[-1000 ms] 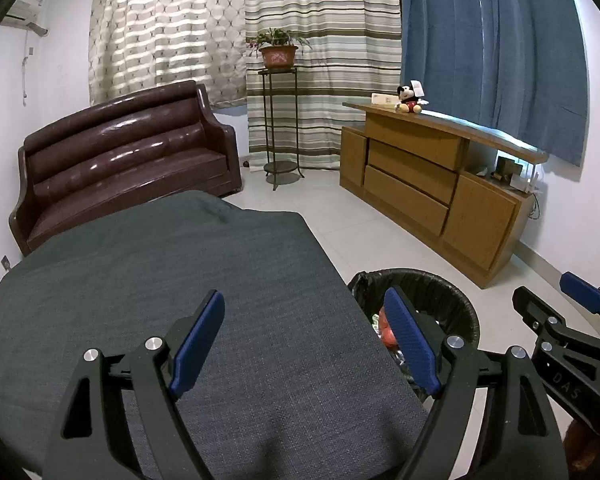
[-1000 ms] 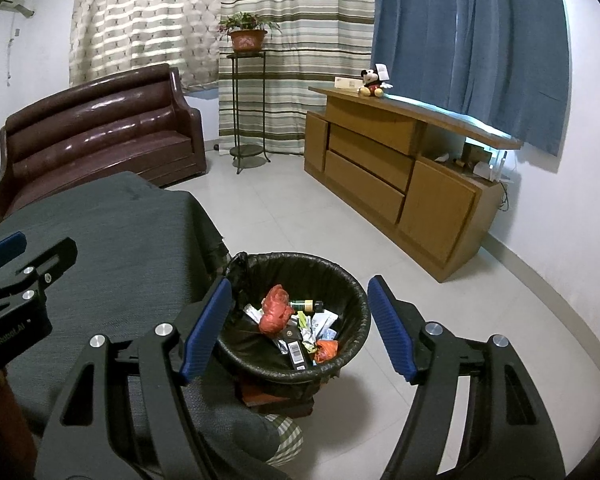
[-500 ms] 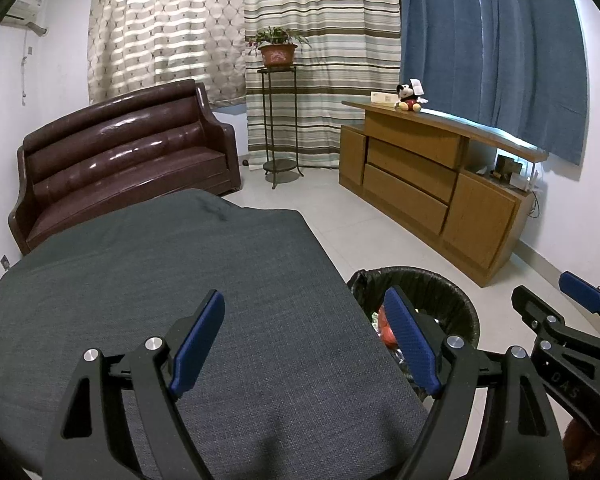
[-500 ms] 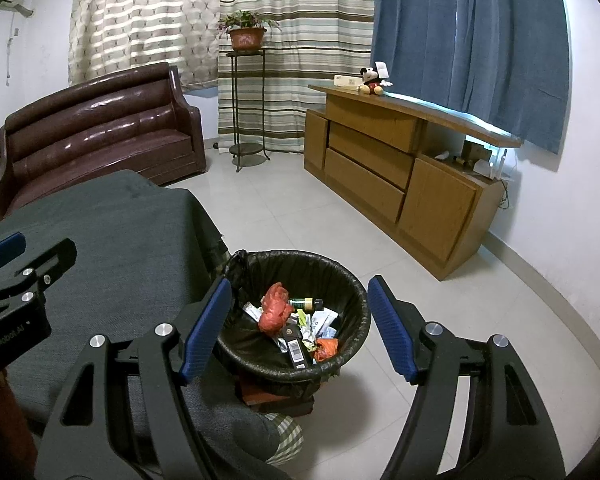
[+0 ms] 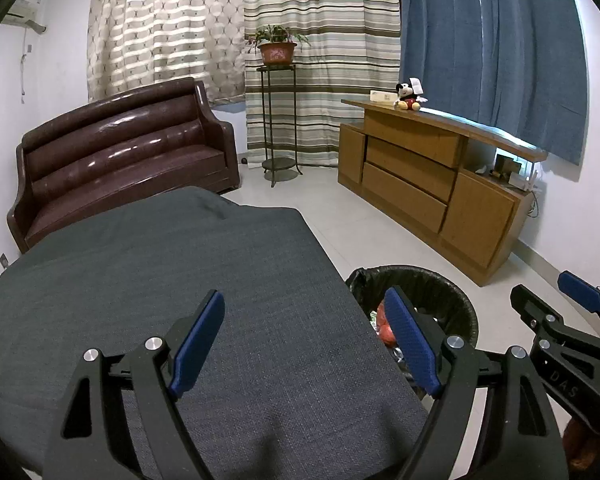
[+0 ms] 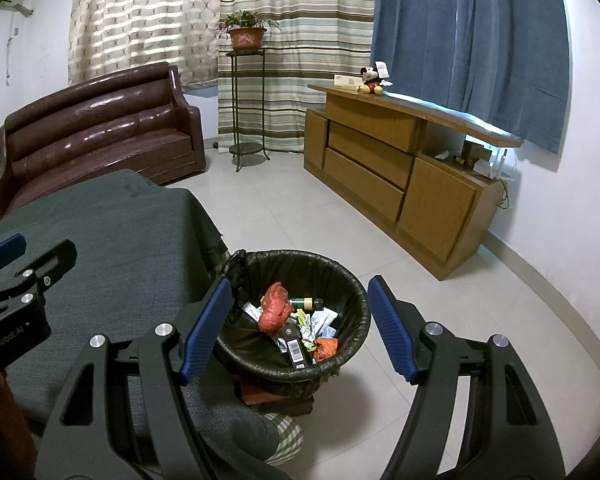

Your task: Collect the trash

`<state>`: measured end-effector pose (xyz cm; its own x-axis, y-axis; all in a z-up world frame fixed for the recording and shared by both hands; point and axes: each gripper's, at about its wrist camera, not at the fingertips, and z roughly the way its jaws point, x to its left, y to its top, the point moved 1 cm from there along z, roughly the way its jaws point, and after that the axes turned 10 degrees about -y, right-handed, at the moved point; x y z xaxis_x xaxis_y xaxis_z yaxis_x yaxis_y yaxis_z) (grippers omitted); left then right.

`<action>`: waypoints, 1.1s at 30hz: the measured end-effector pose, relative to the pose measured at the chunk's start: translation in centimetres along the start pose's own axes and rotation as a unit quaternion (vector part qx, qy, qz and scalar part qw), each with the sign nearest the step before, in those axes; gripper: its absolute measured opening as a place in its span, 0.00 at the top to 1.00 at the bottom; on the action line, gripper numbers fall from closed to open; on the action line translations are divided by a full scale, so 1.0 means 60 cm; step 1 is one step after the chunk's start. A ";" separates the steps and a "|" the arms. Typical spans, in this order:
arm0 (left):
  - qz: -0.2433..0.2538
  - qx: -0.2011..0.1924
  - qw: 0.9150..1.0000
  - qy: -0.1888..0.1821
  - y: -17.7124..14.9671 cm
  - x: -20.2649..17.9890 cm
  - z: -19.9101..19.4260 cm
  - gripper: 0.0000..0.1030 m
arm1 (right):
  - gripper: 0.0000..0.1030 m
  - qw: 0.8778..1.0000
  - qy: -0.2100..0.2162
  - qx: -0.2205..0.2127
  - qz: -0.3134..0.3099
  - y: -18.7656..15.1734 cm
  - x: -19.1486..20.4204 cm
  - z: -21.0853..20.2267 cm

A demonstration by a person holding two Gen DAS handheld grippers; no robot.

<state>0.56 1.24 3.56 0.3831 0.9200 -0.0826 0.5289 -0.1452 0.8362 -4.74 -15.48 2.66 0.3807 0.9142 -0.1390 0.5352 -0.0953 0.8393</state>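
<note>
A round bin with a black liner (image 6: 340, 280) stands on the floor beside the table, and also shows in the left wrist view (image 5: 452, 292). It holds a red crumpled bag (image 6: 274, 310), a small bottle (image 6: 306, 303), a black barcoded pack (image 6: 294, 346) and wrappers. My right gripper (image 6: 300, 324) is open and empty, held above the bin. My left gripper (image 5: 306, 344) is open and empty, over the grey tablecloth (image 5: 180, 280) near its right edge.
A brown leather sofa (image 5: 120, 160) stands at the back left. A plant stand (image 5: 278, 120) stands by the striped curtain. A wooden sideboard (image 5: 440, 184) with a Mickey toy (image 5: 409, 98) lines the right wall. White tiled floor (image 6: 320, 216) lies between them.
</note>
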 end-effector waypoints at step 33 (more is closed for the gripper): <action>0.005 -0.011 1.000 0.006 -0.002 -0.029 0.005 0.20 | 0.33 1.000 0.000 0.002 -0.001 -0.002 0.001 0.001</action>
<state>0.04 -0.48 3.47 0.3797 0.9227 -0.0674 0.5077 -0.1469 0.8489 -4.73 -15.43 2.48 0.3792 0.9145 -0.1411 0.5392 -0.0944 0.8369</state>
